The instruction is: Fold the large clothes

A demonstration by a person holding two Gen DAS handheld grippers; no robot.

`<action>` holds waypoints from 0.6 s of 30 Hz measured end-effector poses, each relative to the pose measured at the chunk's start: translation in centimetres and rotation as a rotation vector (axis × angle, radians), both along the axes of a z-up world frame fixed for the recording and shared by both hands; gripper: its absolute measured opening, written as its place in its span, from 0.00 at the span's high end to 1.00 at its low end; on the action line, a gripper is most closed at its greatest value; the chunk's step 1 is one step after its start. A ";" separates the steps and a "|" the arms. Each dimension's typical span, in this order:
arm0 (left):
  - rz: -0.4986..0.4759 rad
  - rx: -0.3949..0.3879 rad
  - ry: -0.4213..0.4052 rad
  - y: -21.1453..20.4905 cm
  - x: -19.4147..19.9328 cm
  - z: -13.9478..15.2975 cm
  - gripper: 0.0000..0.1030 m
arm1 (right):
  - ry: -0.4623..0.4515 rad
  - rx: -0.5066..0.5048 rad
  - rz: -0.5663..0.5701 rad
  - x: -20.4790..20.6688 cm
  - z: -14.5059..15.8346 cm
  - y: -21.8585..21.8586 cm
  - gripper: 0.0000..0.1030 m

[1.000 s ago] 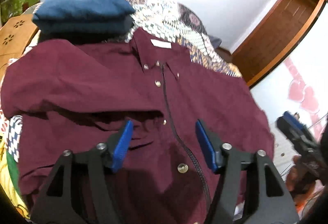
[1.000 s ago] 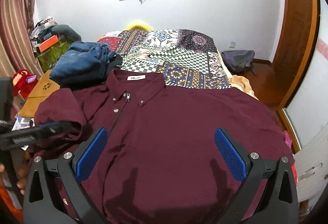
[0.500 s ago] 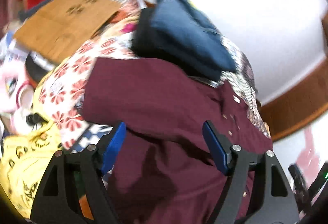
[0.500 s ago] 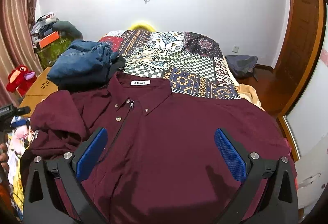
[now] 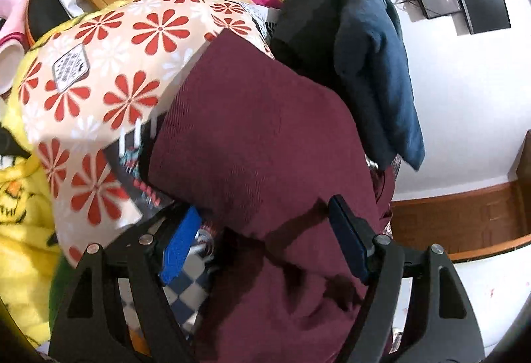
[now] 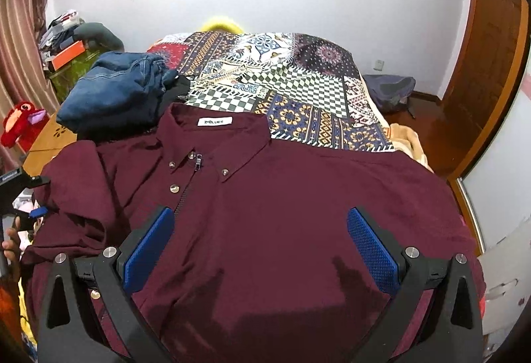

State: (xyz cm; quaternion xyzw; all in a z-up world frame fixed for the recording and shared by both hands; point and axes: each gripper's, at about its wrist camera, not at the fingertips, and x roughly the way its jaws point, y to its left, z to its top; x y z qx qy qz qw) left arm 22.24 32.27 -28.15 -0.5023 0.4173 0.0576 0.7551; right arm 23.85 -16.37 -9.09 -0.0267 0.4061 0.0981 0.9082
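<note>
Folding looks barely begun: maroon shirt (image 6: 282,223) lies spread, sleeve (image 5: 252,144) bunched at nine o'clock, left gripper (image 5: 265,243) and right gripper (image 6: 262,250) jaws both spread, empty.

You have a plain maroon shirt (image 6: 282,213) with a white collar label on a patchwork bedspread (image 6: 298,91) of checks and medallions, blue denim jeans (image 6: 113,91) beside it, a red-flowered cream cloth (image 5: 109,64), and blue-padded black grippers, left (image 5: 265,247) and right (image 6: 259,247).

Shirt (image 6: 265,213) on bed (image 6: 298,91); jeans (image 6: 116,91) behind-left.
</note>
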 end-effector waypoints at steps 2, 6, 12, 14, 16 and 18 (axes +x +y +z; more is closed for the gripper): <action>0.011 0.003 0.008 0.2 0.6 0.1 0.27 | 0.001 0.007 -0.006 0.0 0.0 -0.3 0.00; -0.001 0.154 0.061 -0.2 2.0 1.0 0.62 | 0.000 0.022 -0.016 -0.3 0.3 -1.3 0.00; -0.041 0.350 0.019 -3.7 2.6 5.6 0.76 | -0.028 0.005 -0.041 -0.5 0.9 -3.3 0.00; -0.079 0.390 -0.033 -5.7 3.4 8.4 0.78 | -0.033 0.010 -0.045 -0.5 1.1 -3.9 0.00; -0.124 0.473 -0.086 -8.1 4.3 11.4 0.78 | -0.044 0.023 -0.049 -0.5 1.4 -4.5 0.00; -0.180 0.535 -0.159 -11.0 5.6 14.5 0.78 | -0.057 0.043 -0.057 -0.6 1.8 -5.2 0.00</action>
